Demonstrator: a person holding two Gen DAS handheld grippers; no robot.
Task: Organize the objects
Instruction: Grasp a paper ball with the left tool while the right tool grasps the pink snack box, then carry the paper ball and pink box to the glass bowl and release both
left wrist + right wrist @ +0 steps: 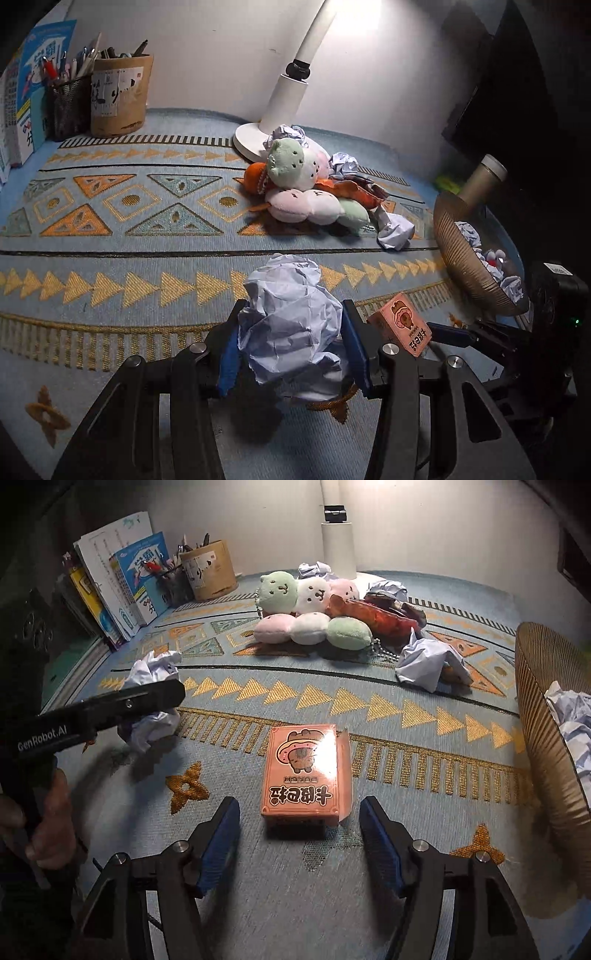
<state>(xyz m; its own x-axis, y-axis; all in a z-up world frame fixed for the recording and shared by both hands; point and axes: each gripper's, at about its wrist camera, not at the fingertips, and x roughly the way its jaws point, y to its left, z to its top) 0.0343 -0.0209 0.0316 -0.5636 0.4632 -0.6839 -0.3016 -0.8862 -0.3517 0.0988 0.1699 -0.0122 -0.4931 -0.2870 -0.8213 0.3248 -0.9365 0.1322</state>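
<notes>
On patterned blue rug [369, 709] under lamp [295, 92] glow: left gripper [291, 343] clenched on crumpled paper ball [291, 321]; right gripper [300, 842] released, astride pink card box [303, 775], untouching.

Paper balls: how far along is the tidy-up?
Done: several paper balls lie in the bin. In hand: the left tool is shut on a paper ball; the right tool is open, its pads either side of the pink box without touching it. Left: loose paper, the plush toys and the box on the mat.
</notes>
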